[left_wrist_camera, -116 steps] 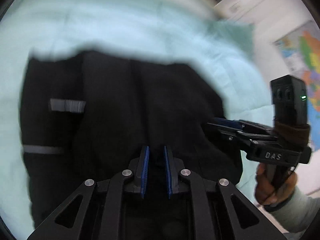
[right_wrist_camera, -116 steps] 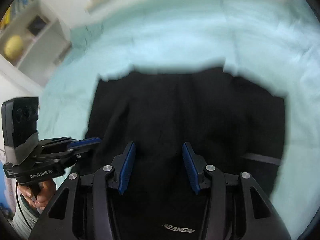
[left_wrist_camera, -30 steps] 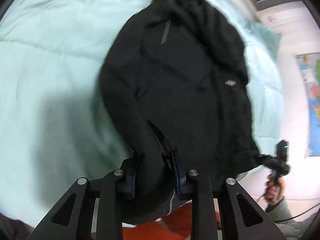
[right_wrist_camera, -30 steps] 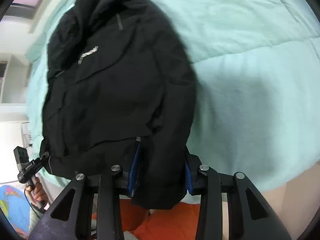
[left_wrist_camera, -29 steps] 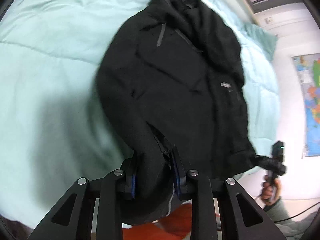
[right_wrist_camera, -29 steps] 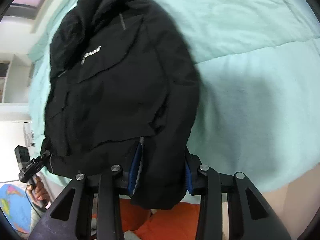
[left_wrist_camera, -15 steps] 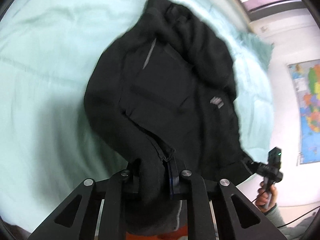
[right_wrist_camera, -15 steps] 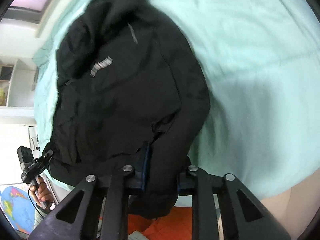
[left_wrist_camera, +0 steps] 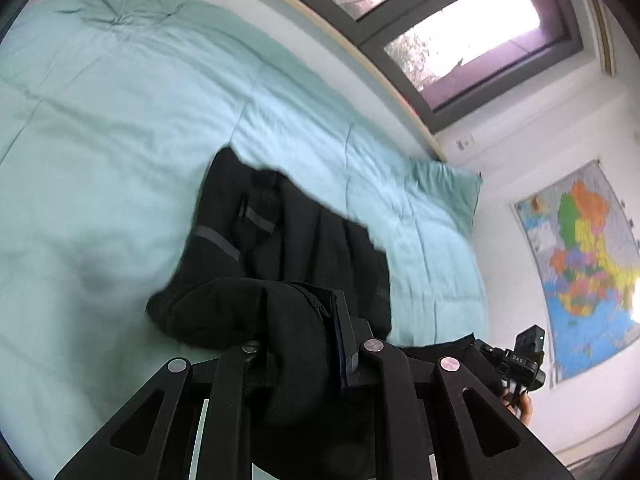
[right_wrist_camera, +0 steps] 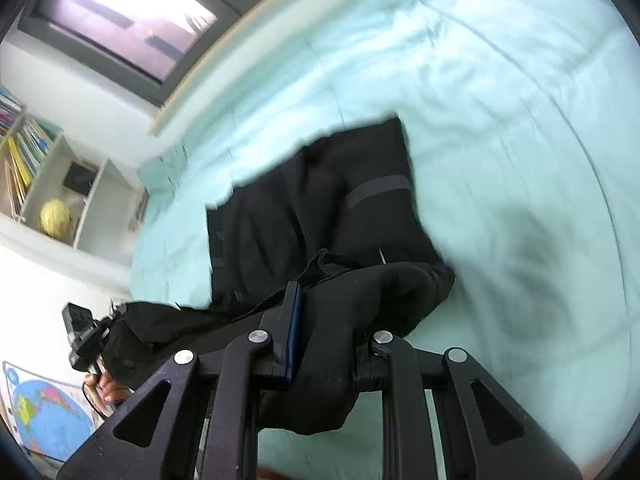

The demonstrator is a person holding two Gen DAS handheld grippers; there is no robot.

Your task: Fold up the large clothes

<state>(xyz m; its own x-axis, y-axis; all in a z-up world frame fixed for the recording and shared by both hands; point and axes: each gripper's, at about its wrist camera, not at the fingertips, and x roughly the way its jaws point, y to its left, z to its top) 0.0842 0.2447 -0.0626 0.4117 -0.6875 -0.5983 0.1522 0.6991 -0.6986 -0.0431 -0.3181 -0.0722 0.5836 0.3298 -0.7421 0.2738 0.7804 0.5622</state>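
Observation:
A large black jacket [left_wrist_camera: 288,248] with grey reflective strips lies on the pale green bedspread [left_wrist_camera: 120,120], its near end lifted and curled over the rest. My left gripper [left_wrist_camera: 298,344] is shut on a thick bunch of the jacket's near edge. My right gripper [right_wrist_camera: 324,340] is shut on the jacket's [right_wrist_camera: 320,208] other near corner, which drapes over its fingers. Each gripper shows small in the other's view, the right gripper [left_wrist_camera: 520,360] at the lower right and the left gripper [right_wrist_camera: 88,340] at the lower left, both with black cloth in them.
A window [left_wrist_camera: 460,32] runs along the far side of the bed. A green pillow [left_wrist_camera: 448,188] lies at the bed's right end. A wall map [left_wrist_camera: 580,260] hangs on the right. White shelves [right_wrist_camera: 48,184] with books and a yellow ball stand on the left.
Both grippers have lifted the jacket's near edge and swung forward over the bed. The jacket now looks shorter, its near part carried over the rest. The view tilted up to the window.

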